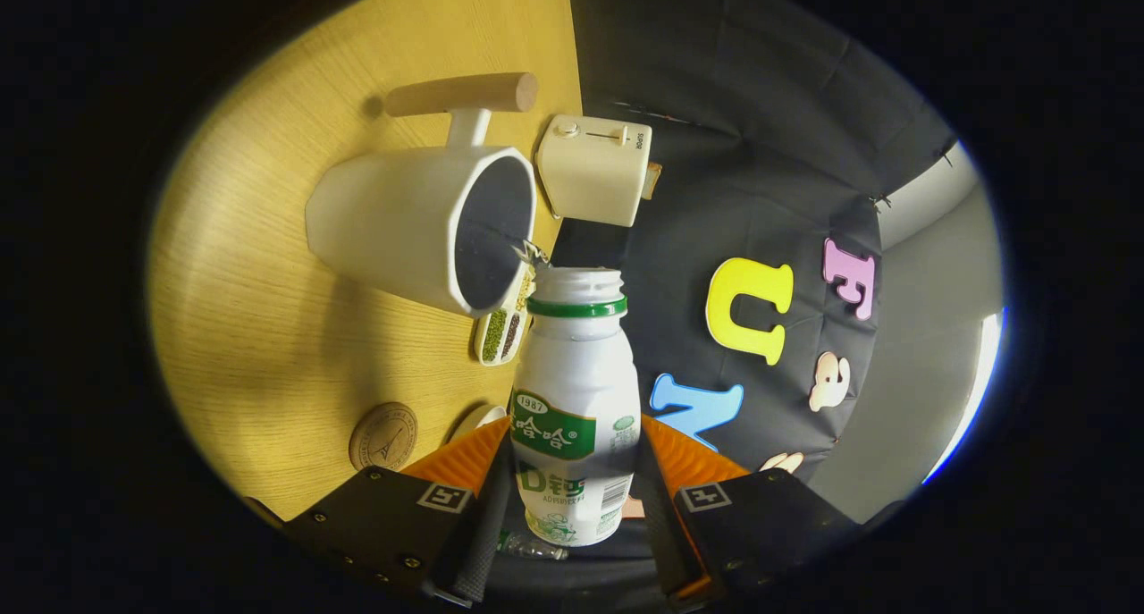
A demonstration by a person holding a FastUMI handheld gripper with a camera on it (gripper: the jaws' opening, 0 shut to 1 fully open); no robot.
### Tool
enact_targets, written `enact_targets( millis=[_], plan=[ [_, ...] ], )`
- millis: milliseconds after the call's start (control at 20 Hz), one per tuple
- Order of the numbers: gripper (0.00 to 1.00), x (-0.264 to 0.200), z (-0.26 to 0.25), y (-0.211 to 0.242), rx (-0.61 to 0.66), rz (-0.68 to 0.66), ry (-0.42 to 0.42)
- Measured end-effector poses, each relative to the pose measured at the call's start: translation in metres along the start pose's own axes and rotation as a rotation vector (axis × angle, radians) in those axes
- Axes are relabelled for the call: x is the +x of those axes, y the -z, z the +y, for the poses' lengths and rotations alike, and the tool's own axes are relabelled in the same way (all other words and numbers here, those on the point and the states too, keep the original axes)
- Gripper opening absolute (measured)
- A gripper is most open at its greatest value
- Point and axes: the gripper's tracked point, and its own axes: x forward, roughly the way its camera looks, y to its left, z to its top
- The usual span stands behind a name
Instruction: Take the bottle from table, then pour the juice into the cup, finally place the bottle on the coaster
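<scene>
White bottle (575, 408) clamped in the jaws sits tipped at the cup (429, 225) rim, mid-pour; next, the coaster (382, 436) below the cup.

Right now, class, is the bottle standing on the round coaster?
No. The bottle is held between the gripper fingers, tilted toward the white cup, while the coaster lies bare on the table.
</scene>
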Motion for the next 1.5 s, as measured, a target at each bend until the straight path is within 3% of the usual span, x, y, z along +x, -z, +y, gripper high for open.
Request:
enact_targets(
  millis=[1500],
  plan=[
    [0.69,-0.002,-0.028,-0.014,-0.198,-0.018,0.072]
  ],
)
